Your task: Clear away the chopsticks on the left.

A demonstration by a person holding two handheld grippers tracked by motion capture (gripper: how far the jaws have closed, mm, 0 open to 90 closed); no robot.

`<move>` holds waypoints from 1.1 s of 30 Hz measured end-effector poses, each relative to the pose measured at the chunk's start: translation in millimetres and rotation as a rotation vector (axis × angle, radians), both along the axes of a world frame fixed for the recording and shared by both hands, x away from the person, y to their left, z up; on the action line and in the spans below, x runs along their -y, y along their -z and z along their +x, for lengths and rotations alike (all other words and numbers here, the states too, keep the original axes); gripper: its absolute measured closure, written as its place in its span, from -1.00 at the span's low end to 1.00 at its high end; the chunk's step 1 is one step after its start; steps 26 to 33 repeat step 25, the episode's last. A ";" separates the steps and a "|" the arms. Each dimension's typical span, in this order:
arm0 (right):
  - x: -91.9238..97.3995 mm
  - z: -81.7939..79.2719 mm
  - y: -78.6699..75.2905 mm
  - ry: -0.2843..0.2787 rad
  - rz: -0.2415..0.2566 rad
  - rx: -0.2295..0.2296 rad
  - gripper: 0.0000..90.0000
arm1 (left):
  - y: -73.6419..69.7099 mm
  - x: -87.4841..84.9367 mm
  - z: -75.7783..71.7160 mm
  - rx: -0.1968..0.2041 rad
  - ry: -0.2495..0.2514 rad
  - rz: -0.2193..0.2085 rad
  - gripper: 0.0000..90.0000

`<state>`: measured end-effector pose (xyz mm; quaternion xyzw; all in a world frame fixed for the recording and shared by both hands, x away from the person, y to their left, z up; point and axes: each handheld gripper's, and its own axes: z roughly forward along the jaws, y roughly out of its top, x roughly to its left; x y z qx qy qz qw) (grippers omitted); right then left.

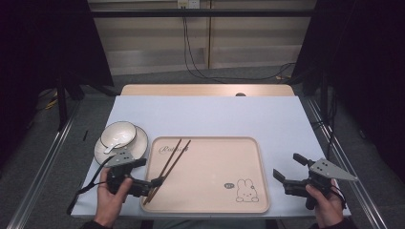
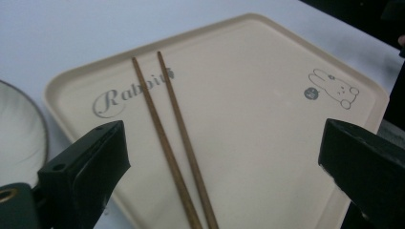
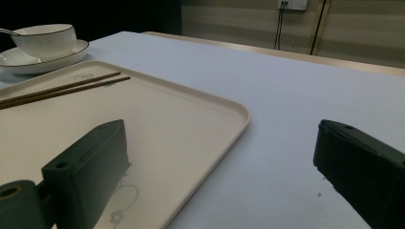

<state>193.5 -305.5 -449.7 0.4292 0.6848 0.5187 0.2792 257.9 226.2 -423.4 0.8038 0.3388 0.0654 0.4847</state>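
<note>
Chopsticks (image 2: 174, 143) on tray (image 2: 267, 119), between parted left gripper (image 2: 224, 162) jaws

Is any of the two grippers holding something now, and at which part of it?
Nothing is held. The left gripper is open above the near ends of the two brown wooden chopsticks, which lie free on the beige tray. The right gripper is open and empty.

The tongs (image 3: 224, 162) gape wide over the tray's (image 3: 210, 102) corner and the surface (image 3: 296, 95). Chopsticks (image 3: 62, 89) lie on the tray; behind, a bowl (image 3: 45, 40) sits on a plate (image 3: 28, 62).
</note>
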 end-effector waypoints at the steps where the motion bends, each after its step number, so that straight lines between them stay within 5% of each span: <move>1: 0.0 0.1 0.1 0.002 -0.001 0.002 -0.91 | -1.3 -5.4 -1.4 0.013 -0.024 -0.005 -0.94; 3: 0.1 0.2 0.1 0.003 -0.002 0.002 -0.91 | -1.6 -16.8 -3.9 0.037 -0.060 -0.034 -0.94; 6: 0.2 0.3 0.1 0.003 -0.002 0.004 -0.91 | -1.2 -30.3 -10.8 0.114 -0.089 -0.010 -0.94; 8: 0.2 0.4 0.1 0.001 -0.002 0.004 -0.91 | 0.8 -39.8 -12.2 0.106 -0.104 -0.049 -0.94; 11: -0.1 0.1 -0.2 0.001 0.000 0.001 -0.91 | -0.9 -47.2 -17.2 0.161 -0.163 -0.003 -0.95; 16: 0.4 0.1 0.0 0.001 -0.002 0.007 -0.91 | 4.2 -65.8 -21.1 0.145 -0.179 -0.073 -0.95; 22: 0.6 0.5 0.4 0.002 -0.004 0.007 -0.91 | 10.6 -89.0 -30.1 0.184 -0.274 -0.127 -0.96; 33: 0.6 0.5 0.2 0.004 -0.003 0.007 -0.91 | 12.0 -90.5 -30.8 0.187 -0.293 -0.120 -0.96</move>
